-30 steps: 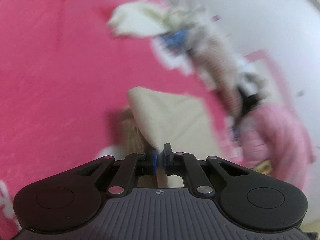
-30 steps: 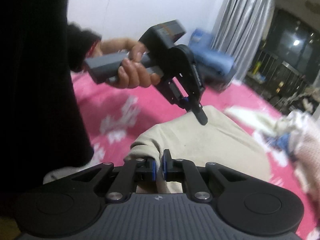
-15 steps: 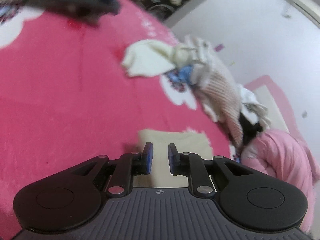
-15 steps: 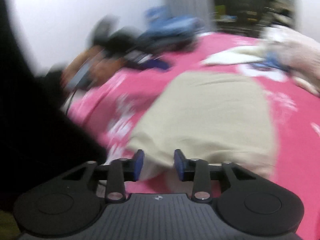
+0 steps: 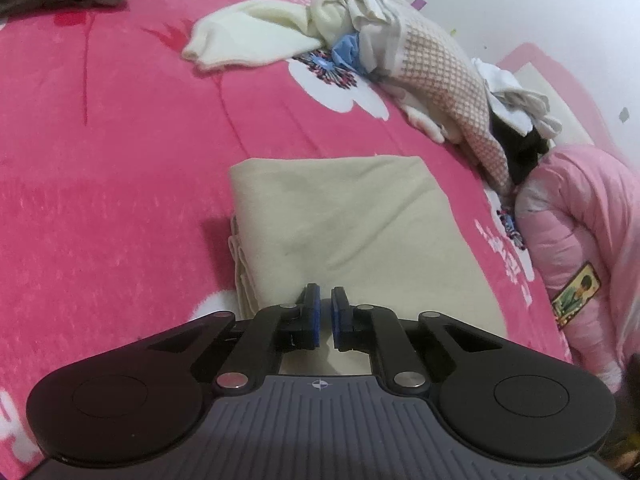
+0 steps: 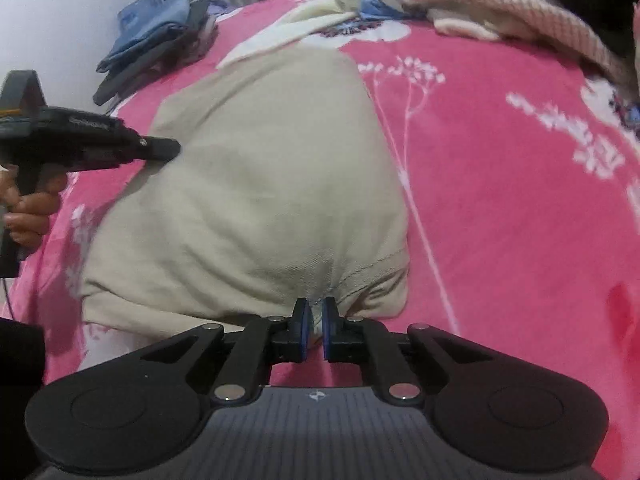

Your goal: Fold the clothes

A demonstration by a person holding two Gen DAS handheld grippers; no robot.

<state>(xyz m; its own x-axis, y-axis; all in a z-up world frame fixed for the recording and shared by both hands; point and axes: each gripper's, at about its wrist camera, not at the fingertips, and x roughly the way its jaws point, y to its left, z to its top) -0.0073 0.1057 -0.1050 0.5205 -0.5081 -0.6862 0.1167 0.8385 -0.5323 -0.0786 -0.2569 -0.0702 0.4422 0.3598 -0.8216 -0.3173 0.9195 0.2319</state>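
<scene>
A beige garment (image 5: 352,220) lies folded flat on the pink floral blanket (image 5: 100,140). My left gripper (image 5: 325,292) hovers at its near part. Its jaws are closing to a narrow gap, and no cloth shows gathered between the pads. In the right wrist view that gripper (image 6: 172,149) touches the left edge of the beige garment (image 6: 272,160), held by a hand (image 6: 28,208). My right gripper (image 6: 316,304) is shut on the garment's near hem, which puckers toward the pads.
A heap of unfolded clothes (image 5: 440,68) with a cream piece (image 5: 248,40) lies at the far side of the bed. A pink jacket (image 5: 580,248) sits at the right. Folded blue and dark clothes (image 6: 156,36) are stacked near the white wall.
Both grippers opened, then narrowed again. The garment, lifted a second ago, now lies flat. The right gripper rolled and shifted to the near hem; the left one pulled back.
</scene>
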